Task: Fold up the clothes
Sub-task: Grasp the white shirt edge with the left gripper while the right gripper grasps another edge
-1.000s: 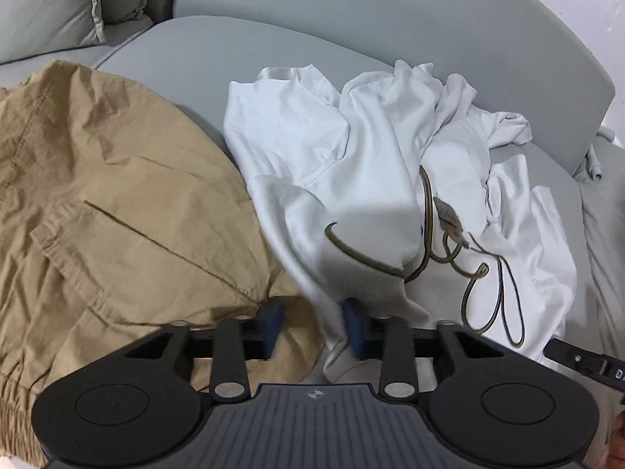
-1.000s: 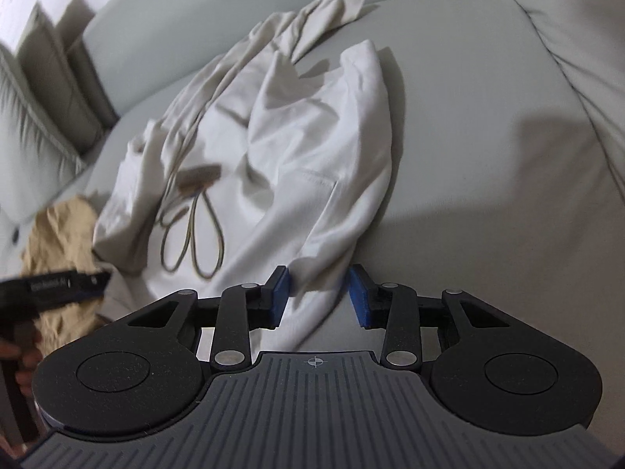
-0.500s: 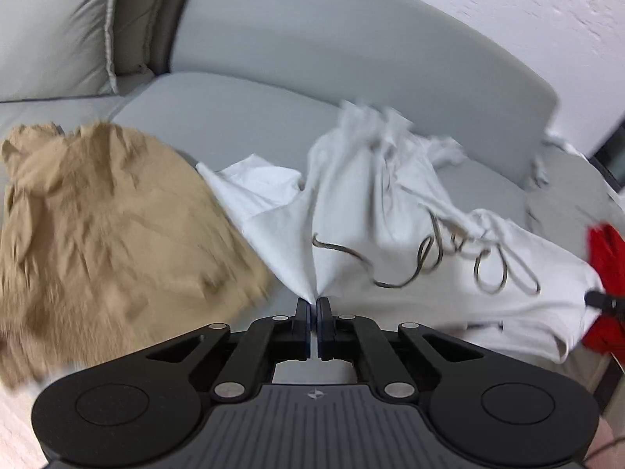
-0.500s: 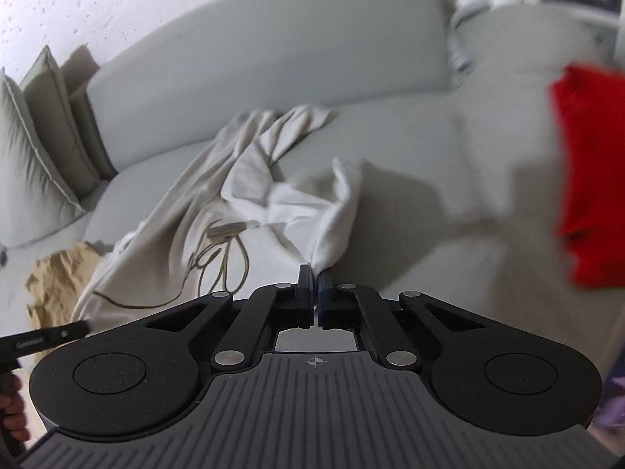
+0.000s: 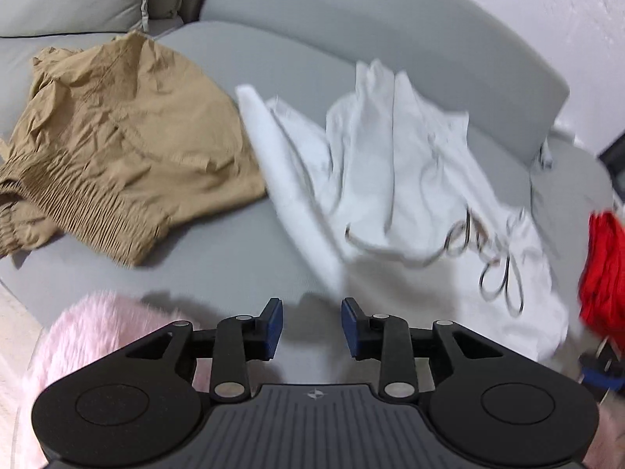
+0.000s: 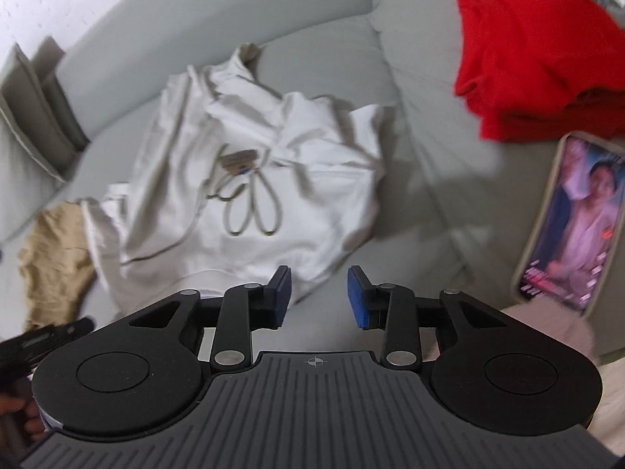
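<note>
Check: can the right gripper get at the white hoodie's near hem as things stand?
Probably yes: the right gripper is open and empty, the white hoodie hem lies right before it, nothing lying between; its jaws have just been opening.

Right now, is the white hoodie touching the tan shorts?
Touching. In the left wrist view the white hoodie has its edge lying against the tan shorts, with no sofa showing between them there.
</note>
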`<state>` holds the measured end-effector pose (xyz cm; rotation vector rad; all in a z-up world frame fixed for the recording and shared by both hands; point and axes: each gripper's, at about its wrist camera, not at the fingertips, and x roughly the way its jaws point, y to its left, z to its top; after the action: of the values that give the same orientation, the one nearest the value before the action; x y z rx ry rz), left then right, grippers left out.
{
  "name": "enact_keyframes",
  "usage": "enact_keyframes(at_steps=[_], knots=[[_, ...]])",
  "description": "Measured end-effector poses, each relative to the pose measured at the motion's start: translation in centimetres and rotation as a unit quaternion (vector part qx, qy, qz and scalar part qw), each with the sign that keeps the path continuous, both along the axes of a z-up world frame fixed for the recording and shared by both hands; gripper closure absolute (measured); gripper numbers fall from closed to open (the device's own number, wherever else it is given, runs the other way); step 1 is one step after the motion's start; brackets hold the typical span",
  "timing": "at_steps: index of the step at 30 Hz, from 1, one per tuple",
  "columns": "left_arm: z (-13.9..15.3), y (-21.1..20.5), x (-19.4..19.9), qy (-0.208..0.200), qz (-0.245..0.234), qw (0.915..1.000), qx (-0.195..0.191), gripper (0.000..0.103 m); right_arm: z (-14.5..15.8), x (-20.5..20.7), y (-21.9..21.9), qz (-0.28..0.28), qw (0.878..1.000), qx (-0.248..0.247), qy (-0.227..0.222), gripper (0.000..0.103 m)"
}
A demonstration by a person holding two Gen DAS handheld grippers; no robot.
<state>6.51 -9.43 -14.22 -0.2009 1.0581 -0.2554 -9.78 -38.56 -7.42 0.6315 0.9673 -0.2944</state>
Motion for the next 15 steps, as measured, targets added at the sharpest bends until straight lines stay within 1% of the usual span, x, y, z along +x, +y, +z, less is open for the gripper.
enact_keyframes(at_steps=[3,7,9,12,15], knots=[[-0.1,-0.7,1.6,0.009,0.017,0.9998,0.001,0.064,-1.4,0.5,0.4,-0.025,0.999,0.035,0.003,0.062],[-1.0,-1.1,3.5,0.030,0.035,0.9988,-0.017,0.059,-3.4,0.2,0.1,-0.075,0.993,0.086,0.007,0.059],[-1.5,-1.0,4.1,0.036,0.039,0.9983,-0.023,0.059,-4.5,0.0,-0.3,-0.107,0.987,0.119,0.007,0.058],[-2.5,-0.7,4.9,0.046,0.058,0.9966,-0.037,0.059,-6.4,-0.2,-1.0,-0.153,0.976,0.152,0.009,0.057],[-3.3,-0.2,5.5,0.051,0.073,0.9946,-0.054,0.059,-8.4,-0.5,-1.7,-0.192,0.964,0.183,-0.008,0.057]])
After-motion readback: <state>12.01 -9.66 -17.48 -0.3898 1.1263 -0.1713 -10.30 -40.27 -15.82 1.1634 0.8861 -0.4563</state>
